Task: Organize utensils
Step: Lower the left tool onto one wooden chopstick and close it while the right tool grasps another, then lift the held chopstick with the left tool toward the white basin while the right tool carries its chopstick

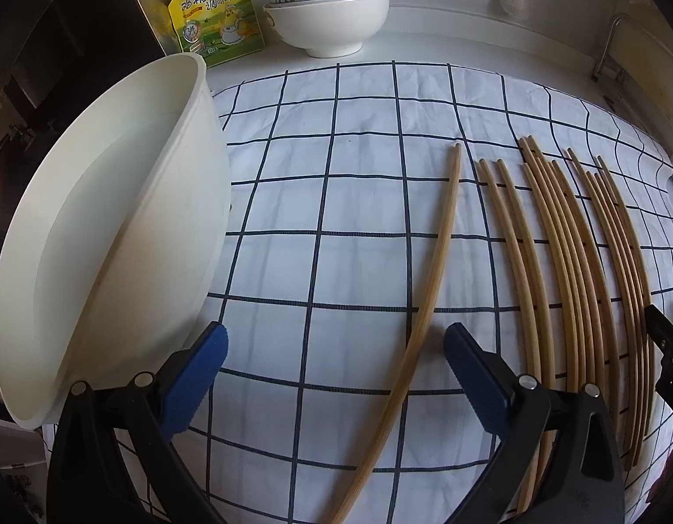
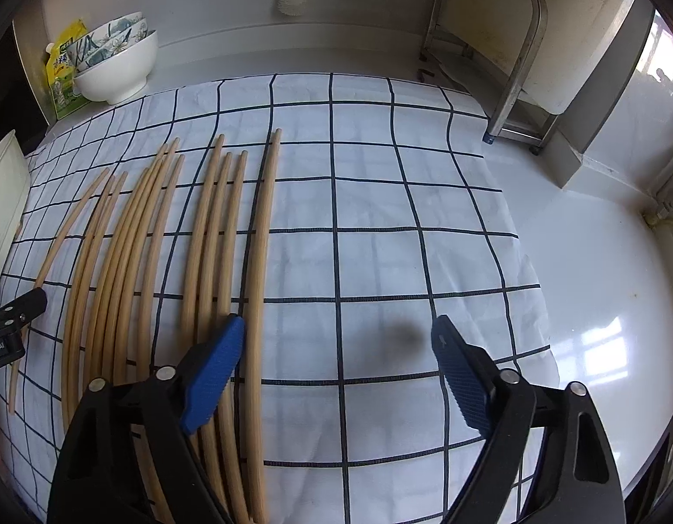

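Several bamboo chopsticks (image 1: pixel 568 262) lie side by side on the checked cloth (image 1: pixel 336 218). One chopstick (image 1: pixel 432 288) lies apart, left of the rest, and runs between the fingers of my open left gripper (image 1: pixel 336 349). A white plastic container (image 1: pixel 118 236) stands tilted at the left, by that gripper's left finger. In the right wrist view the chopsticks (image 2: pixel 205 262) lie at the left. My right gripper (image 2: pixel 336 345) is open and empty over the cloth (image 2: pixel 380 262), its left finger (image 2: pixel 214 371) over the rightmost chopsticks.
Stacked bowls (image 1: pixel 327 8) and a yellow seasoning pouch (image 1: pixel 214 13) stand at the back left. A metal rack (image 2: pixel 502 65) stands at the back right on the white counter (image 2: pixel 598 284). The left gripper's tip (image 2: pixel 18 305) shows at the left edge.
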A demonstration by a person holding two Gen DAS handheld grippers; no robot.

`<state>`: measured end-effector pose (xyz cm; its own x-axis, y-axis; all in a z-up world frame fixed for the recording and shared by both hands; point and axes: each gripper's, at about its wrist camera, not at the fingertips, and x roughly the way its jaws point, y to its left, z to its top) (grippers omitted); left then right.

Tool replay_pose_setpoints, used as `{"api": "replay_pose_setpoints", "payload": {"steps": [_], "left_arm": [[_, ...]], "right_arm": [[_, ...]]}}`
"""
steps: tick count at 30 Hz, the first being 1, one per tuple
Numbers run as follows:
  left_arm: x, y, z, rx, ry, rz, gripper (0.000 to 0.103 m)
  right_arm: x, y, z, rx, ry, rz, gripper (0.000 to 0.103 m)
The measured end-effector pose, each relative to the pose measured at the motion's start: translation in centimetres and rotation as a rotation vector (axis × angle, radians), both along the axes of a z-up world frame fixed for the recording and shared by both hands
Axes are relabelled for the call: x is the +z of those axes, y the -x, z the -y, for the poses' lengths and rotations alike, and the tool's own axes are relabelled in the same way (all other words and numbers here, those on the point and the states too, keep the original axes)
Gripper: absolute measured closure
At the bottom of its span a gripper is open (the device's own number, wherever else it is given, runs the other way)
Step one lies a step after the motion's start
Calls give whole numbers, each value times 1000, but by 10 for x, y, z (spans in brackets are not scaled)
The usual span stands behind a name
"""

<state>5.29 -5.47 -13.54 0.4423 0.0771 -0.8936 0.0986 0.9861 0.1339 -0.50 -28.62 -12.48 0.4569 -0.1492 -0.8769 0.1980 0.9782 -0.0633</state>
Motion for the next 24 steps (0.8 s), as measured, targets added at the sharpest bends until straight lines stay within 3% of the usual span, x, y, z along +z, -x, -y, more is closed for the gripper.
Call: {"api": "replay_pose_setpoints", "payload": {"steps": [2, 4, 8, 11, 15, 18, 24], "left_arm": [[1, -2, 1, 7, -3, 7, 8], [2, -4, 2, 9, 17, 8, 21], [3, -4, 5, -6, 49, -4, 36], [5, -1, 9, -48, 93, -27, 59], [6, -1, 19, -98, 121, -56, 92], [6, -1, 24, -116, 125, -71, 96], [13, 1, 13, -110, 215, -118, 96]], "right_arm": [[2, -2, -4, 32, -3, 5, 40], [3, -4, -10, 65, -8, 2, 50], [5, -8, -18, 127, -31, -10, 76], [6, -11, -25, 160, -30, -21, 92], [6, -13, -29, 170, -38, -29, 96], [7, -10, -26, 169, -66, -27, 96], [13, -6, -16, 122, -159, -19, 97]]}}
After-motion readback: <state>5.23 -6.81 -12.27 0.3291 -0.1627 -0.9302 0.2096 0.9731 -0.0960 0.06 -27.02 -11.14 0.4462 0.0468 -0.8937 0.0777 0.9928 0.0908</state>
